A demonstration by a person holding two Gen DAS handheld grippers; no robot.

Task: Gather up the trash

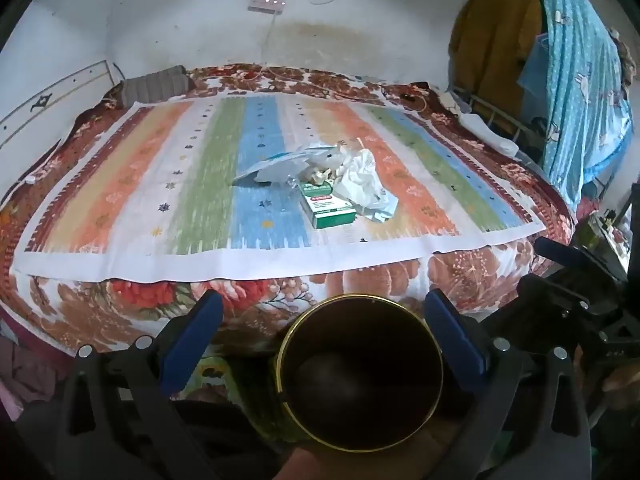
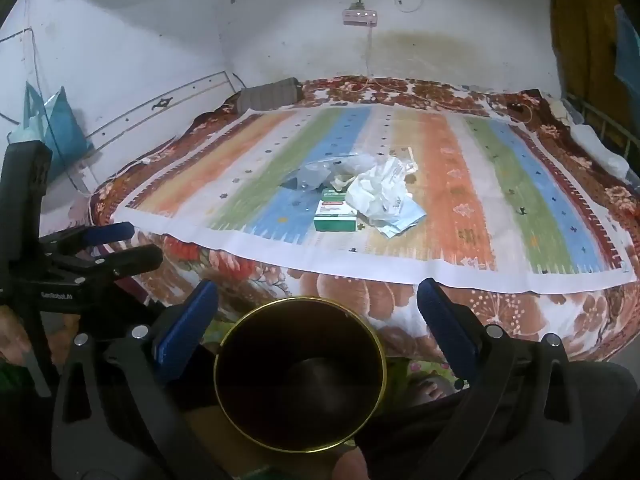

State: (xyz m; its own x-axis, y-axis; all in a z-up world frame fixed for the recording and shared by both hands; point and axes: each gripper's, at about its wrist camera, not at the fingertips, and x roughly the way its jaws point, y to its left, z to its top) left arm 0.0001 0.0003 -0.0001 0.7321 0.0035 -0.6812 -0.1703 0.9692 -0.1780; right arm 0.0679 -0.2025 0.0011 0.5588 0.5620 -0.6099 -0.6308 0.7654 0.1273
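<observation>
A pile of trash lies mid-bed on a striped cloth (image 1: 200, 168): a green and white carton (image 1: 330, 206) (image 2: 335, 214), crumpled white plastic (image 1: 362, 178) (image 2: 380, 194), and a clear wrapper (image 1: 280, 164) (image 2: 320, 172). A dark round bin with a gold rim (image 1: 362, 372) (image 2: 300, 374) stands below the bed's near edge. My left gripper (image 1: 324, 336) is open and empty above the bin. My right gripper (image 2: 318, 324) is open and empty above it too, and it also shows in the left wrist view (image 1: 560, 256).
The bed has a floral blanket (image 1: 460, 276) under the cloth, a grey pillow (image 1: 154, 84) at the far left, and a wall behind. Hanging clothes (image 1: 576, 80) and a metal rail stand at the right. A teal bag (image 2: 56, 128) leans at the left wall.
</observation>
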